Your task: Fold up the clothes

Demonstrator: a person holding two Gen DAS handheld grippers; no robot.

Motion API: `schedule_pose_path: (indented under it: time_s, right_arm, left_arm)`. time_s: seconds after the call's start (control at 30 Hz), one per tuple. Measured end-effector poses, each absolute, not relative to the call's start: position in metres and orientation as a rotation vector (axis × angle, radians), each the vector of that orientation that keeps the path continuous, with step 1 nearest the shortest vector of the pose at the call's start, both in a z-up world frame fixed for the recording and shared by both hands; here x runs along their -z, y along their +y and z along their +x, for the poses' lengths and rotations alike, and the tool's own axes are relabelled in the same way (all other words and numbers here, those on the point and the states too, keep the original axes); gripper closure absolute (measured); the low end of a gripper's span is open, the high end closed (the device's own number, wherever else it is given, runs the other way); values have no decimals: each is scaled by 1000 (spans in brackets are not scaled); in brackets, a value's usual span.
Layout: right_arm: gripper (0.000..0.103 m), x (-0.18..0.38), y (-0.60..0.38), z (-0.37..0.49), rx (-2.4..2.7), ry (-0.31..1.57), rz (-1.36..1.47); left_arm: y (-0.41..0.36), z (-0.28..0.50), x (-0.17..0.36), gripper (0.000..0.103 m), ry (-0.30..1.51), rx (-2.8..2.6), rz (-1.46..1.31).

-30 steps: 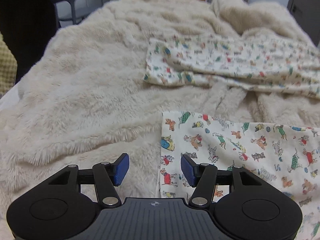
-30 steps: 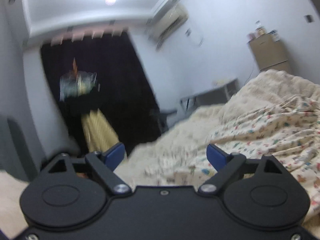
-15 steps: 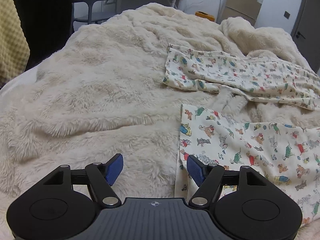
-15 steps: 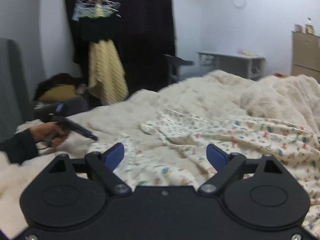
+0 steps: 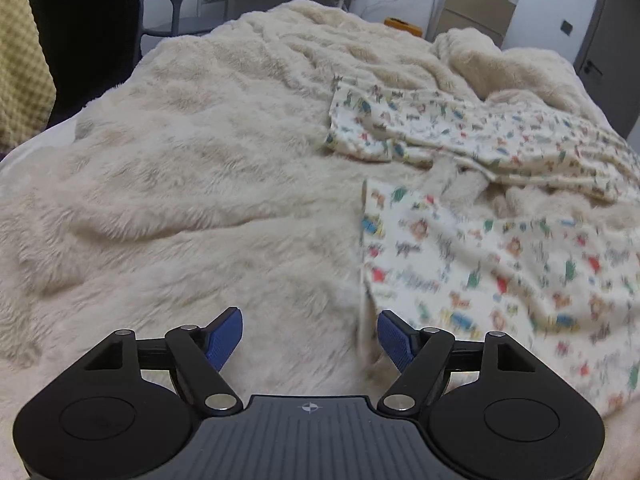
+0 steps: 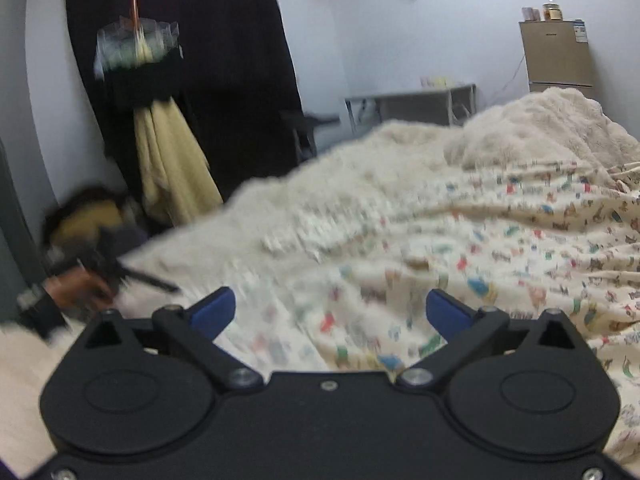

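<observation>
Cream cartoon-print cotton garment (image 5: 500,264) lies rumpled on shaggy cream fleece blanket (image 5: 208,184). Left tongs (image 5: 310,334) just widened, empty, garment edge beside right pad. Right tongs (image 6: 330,312) just widened fully, empty above garment.

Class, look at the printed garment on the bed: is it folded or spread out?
Spread out, not folded. The printed garment lies loosely on the fluffy blanket, its two leg-like ends apart and wrinkled, with no neat fold.

- I see a shaggy, cream plush blanket (image 5: 208,168), long-piled and matt.
- The printed garment (image 5: 500,264) looks like thin, smooth cotton cloth.
- My left gripper (image 5: 310,334) is matt black plastic with ribbed blue pads (image 5: 394,338) and shiny metal pins.
</observation>
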State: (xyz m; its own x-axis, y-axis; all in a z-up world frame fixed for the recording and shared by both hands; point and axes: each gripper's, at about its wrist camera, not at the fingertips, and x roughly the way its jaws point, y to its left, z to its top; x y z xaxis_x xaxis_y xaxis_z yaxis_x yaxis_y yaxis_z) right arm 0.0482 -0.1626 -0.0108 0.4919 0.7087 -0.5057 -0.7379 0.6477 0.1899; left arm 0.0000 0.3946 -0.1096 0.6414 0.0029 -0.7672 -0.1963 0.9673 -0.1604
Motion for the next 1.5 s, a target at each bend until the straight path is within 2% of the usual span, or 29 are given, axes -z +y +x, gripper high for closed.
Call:
schedule_pose_path:
  time_s: [0.13,0.27,0.33,0.37,0.4,0.43,0.5,0.57,0.63,0.7,0.87,0.93,1.0,1.13,1.23,1.3,1.4,1.47,1.5]
  right_arm:
    - [1,24,-152,47,-868,645,-74]
    - [1,23,-150,47,-859,649,-66]
    - [1,24,-149,47,-857,651,-68]
    - [1,24,-148,47,-856,654,-70]
    - [1,24,-147,47,-856,657,-72]
    - [1,24,-146,47,-855,660,-73]
    - [1,23,-147,50,-858,665,-70]
    - [3,21,-148,52,-867,671,-58]
    - [12,18,-146,56,-878,678,-58]
    - [12,4,-146,60,-905,655,-38]
    - [11,-28,-135,69,-997,628,-97]
    - [7,-44,-123,80,-1027,631,-166]
    - [4,-60,-104,95,-1057,644,-253]
    - [4,-59,-54,127,-1079,762,-409]
    - [7,-46,-20,146,-1098,865,-435]
    - [7,-36,0,156,-1101,926,-445]
    - [18,-9,37,178,-1065,1053,-479]
    - [31,11,54,190,-1029,1150,-477]
    - [46,16,55,192,-1029,1169,-472]
  left_arm:
    - [404,-13,115,33,866,-25,-273]
    - [409,-19,129,34,810,160,-420]
    - [405,-15,137,38,782,225,-452]
    - [401,-11,139,56,773,241,-446]
    - [398,-8,140,81,770,255,-444]
    - [395,-5,140,91,769,267,-443]
    - [396,0,128,96,726,257,-429]
    - [400,2,112,97,666,231,-411]
    - [420,-1,84,97,569,165,-441]
    - [439,-14,53,97,476,138,-460]
    - [435,-57,47,96,512,280,-371]
    - [428,-81,62,88,543,388,-346]
    - [429,-91,76,49,584,376,-340]
    - [451,-77,91,45,611,297,-498]
    - [460,-38,98,39,679,225,-568]
    - [461,-17,102,38,732,209,-574]
    - [460,46,132,38,844,197,-632]
    - [464,70,148,39,863,211,-739]
    - [465,78,155,59,876,212,-773]
